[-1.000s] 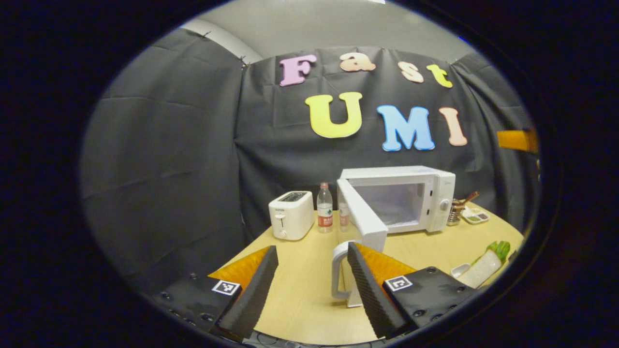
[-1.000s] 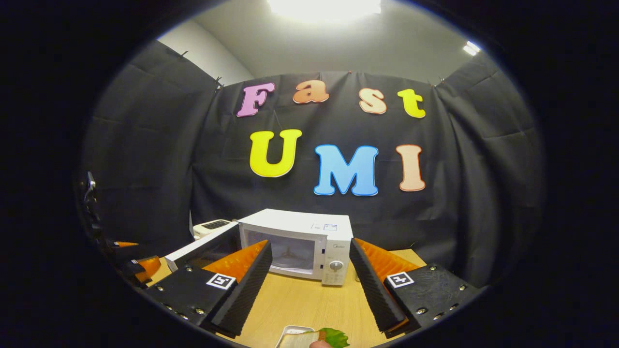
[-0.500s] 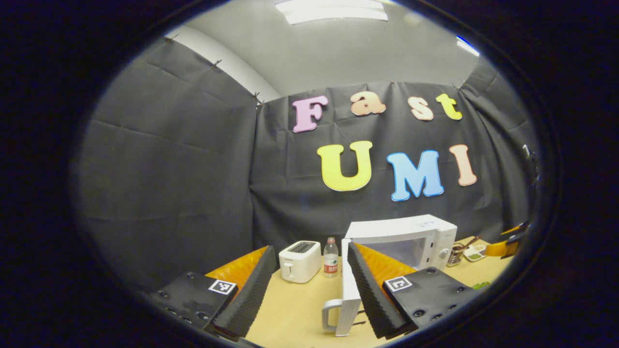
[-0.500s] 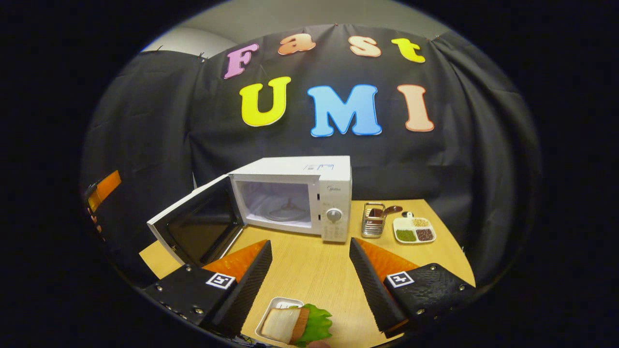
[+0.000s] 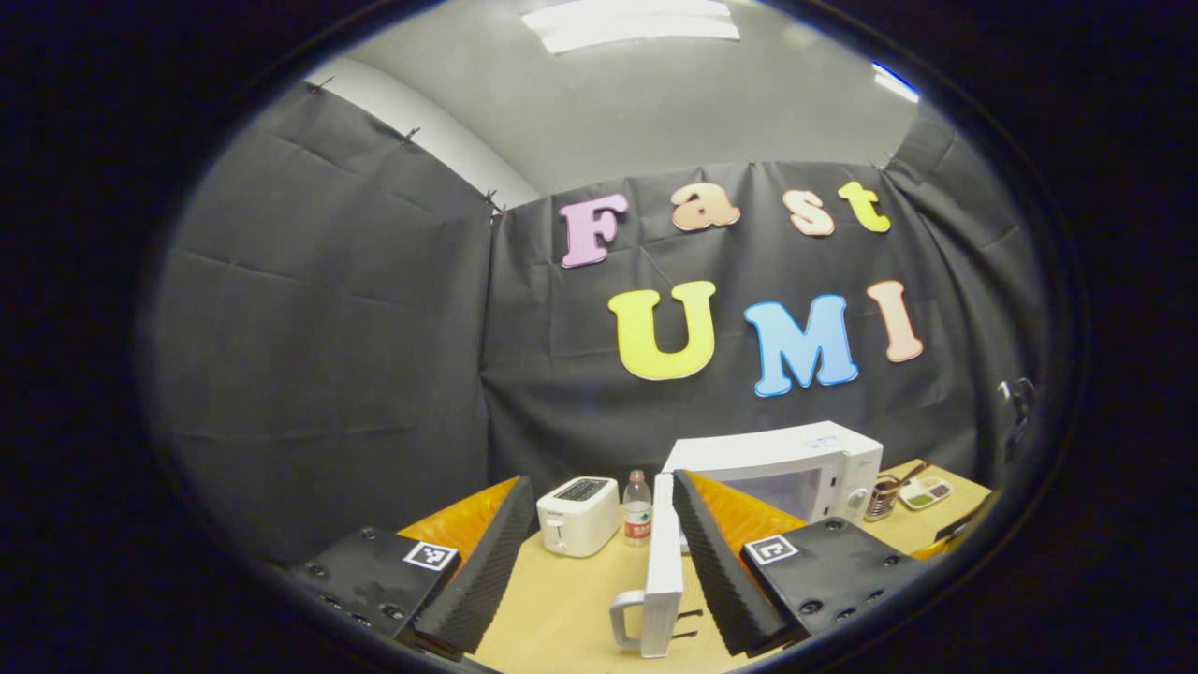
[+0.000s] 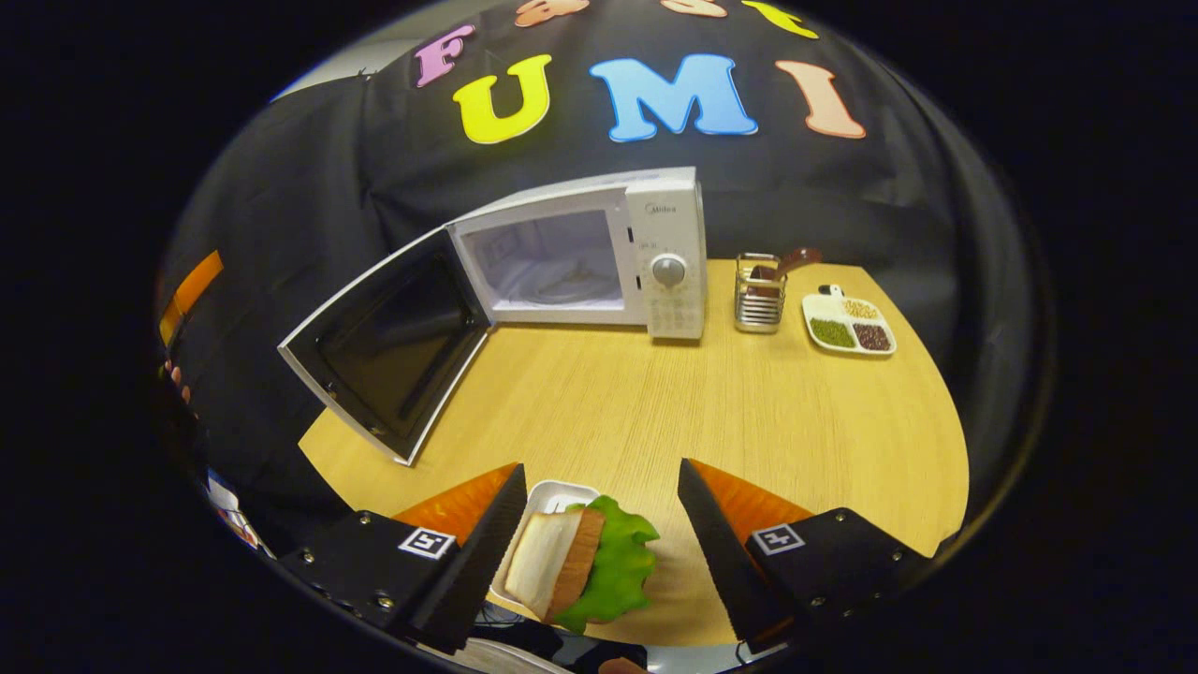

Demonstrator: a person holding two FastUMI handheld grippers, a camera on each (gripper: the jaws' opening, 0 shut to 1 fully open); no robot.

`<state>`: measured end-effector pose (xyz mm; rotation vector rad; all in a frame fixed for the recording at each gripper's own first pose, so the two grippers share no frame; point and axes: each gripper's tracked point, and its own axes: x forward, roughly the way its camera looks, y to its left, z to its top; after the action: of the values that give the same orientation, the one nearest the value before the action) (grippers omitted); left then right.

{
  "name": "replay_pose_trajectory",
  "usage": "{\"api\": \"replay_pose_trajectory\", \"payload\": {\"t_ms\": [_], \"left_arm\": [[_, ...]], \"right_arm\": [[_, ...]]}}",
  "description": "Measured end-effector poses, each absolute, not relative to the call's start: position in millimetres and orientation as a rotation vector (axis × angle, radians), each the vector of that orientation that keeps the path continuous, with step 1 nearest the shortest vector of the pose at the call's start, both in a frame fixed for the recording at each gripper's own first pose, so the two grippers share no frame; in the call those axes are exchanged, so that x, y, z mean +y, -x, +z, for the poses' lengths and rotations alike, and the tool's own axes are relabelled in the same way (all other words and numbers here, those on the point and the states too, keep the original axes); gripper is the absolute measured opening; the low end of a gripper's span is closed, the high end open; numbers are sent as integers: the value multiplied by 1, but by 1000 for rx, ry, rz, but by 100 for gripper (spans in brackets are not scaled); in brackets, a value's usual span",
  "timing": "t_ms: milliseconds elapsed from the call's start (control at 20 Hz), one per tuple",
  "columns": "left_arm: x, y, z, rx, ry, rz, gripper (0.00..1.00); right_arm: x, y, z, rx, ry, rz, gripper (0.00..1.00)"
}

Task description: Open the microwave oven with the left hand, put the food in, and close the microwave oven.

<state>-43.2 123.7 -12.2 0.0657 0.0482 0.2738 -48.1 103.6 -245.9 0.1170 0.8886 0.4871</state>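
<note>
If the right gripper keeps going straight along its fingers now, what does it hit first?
Most likely the sandwich on its small white tray, lying between the open right gripper fingers, nearer the left one. Beyond is bare table. The open microwave is far off; depth is uncertain.

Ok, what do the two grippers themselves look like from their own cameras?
The left gripper and the right gripper look alike: two wedge-shaped fingers with ribbed inner faces, orange panels behind them, and black mounting blocks with screws. Each block carries a small square black-and-white marker.
</note>
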Motion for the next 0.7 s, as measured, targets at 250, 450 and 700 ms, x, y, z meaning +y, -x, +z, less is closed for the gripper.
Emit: {"api": "replay_pose_trajectory", "payload": {"t_ms": [250,450,700], "left_arm": [[115,44,-22,73,-75,277,97],[107,48,-21,74,-84,291,97],[96,50,-21,81,-77,316,96]], "right_arm": [[103,66,-269,1008,-157,497,99],[104,89,-283,1102,-221,525,99],[117,111,-289,1225,-384,587,94]]}}
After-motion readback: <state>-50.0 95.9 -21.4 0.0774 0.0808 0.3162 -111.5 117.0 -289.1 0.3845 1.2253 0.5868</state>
